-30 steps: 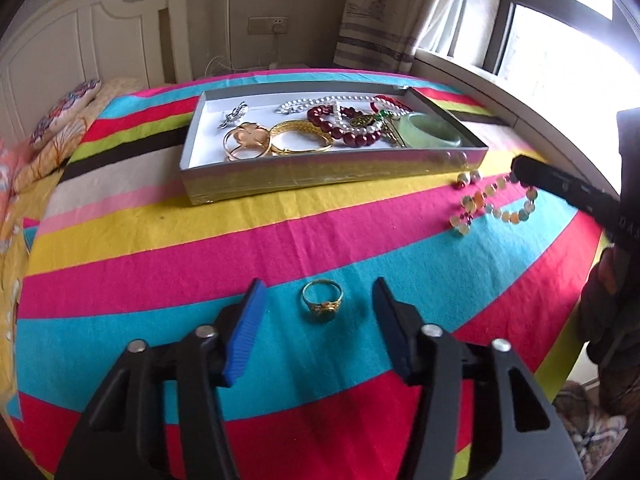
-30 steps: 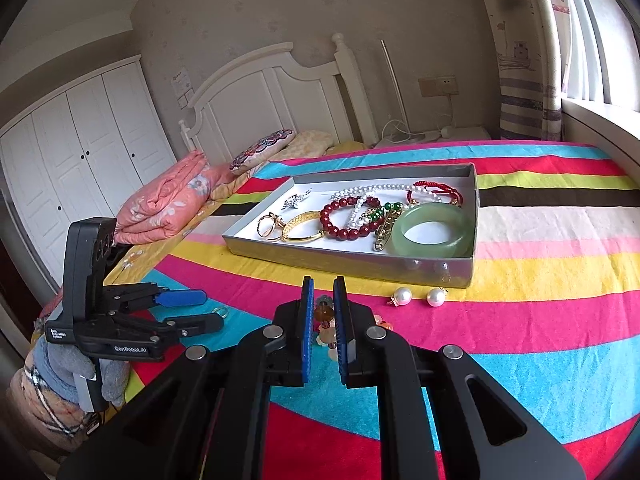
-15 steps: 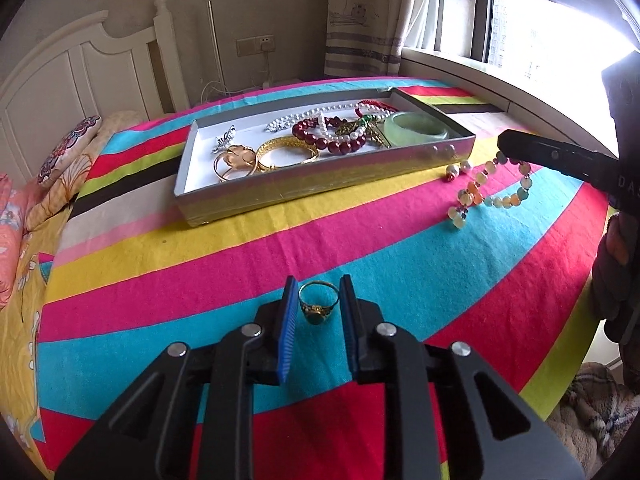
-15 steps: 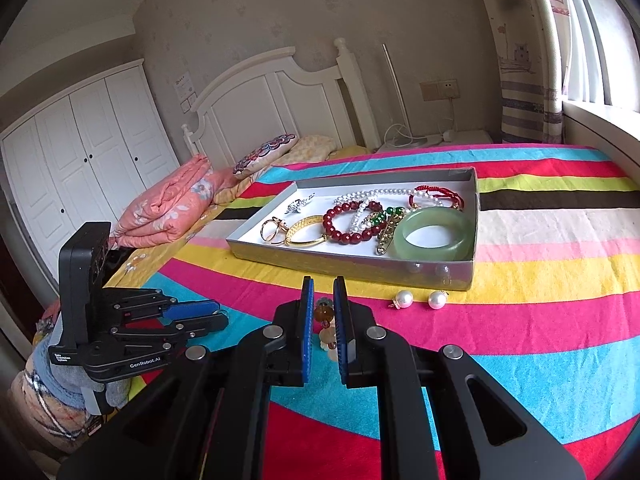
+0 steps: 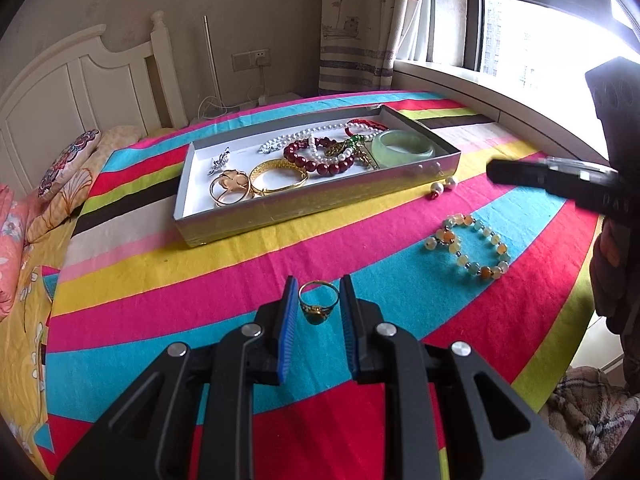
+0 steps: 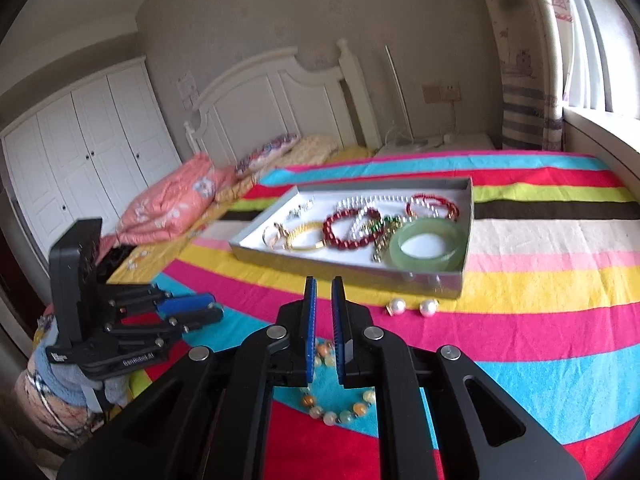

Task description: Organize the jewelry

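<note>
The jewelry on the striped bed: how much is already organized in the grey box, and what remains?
Done: the grey box already holds the green jade bangle, dark red bead bracelet, gold bangles and pearls. In hand: the left tongs grip the gold ring. Left: two pearl earrings and the pastel bead bracelet lie on the bedspread; the right tongs are shut, empty.

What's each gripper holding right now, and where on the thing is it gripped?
The left gripper holds the gold ring, pads on opposite sides of its band. The right gripper is shut with nothing between its pads; the beaded bracelet lies below it.
</note>
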